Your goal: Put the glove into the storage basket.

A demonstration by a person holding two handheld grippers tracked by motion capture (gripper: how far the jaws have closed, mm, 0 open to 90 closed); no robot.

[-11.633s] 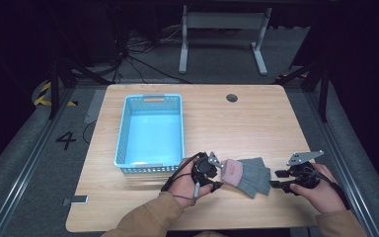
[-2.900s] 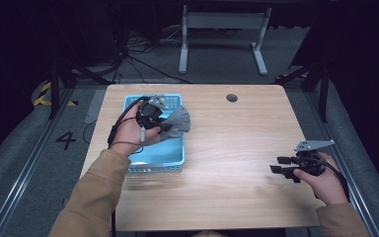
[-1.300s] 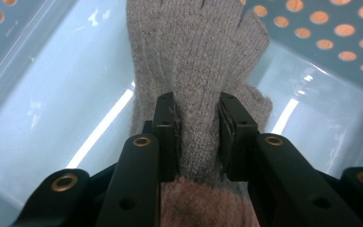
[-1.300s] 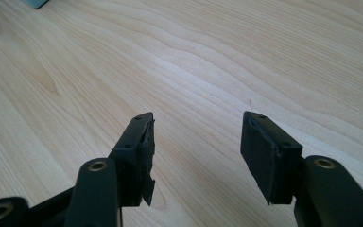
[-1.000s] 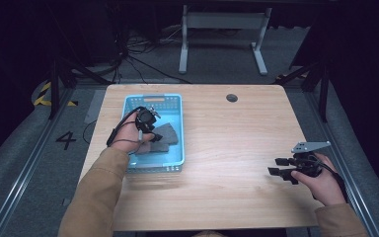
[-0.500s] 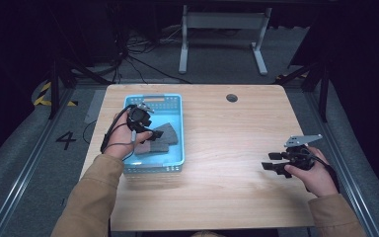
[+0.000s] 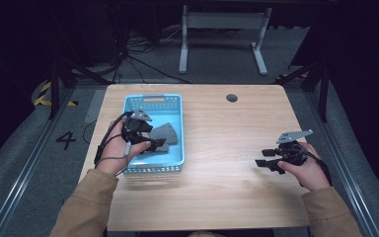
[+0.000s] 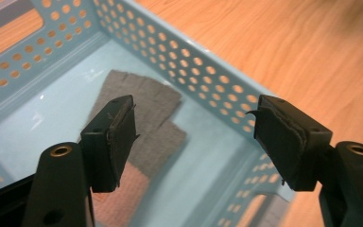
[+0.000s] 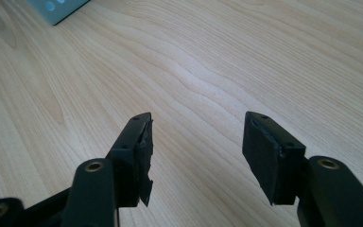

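The left gripper [image 7: 154, 140] stands over the near half of the blue basket [image 7: 176, 103], and its jaws have just been opening: in the left gripper view they are spread wide with nothing between the pads [image 8: 118, 135], and the grey cloth [image 8: 144, 116] lies below and beyond them on the basket floor. One second ago the same gripper was lower in the basket, close against the cloth; half a second ago it had begun to draw back toward the basket's left wall. The cloth [image 7: 165, 134] now rests loosely folded against the right wall of the basket, free of any contact with the gripper; a pinkish fold shows at its near end in the left gripper view. This reads as a completed release: the cloth has been delivered into the basket and the left hand [image 7: 116, 155] is clearing the container. The right gripper [image 7: 261, 162] hangs just above the bare wooden surface [image 7: 227, 197] at the right side, well apart from the basket, jaws wide and empty, with only wood grain visible between them in the right gripper view. Its position differs little from one second ago. Judged from this layout, the placing step is finished and what remains is to withdraw the left gripper past the basket rim without snagging the cloth.
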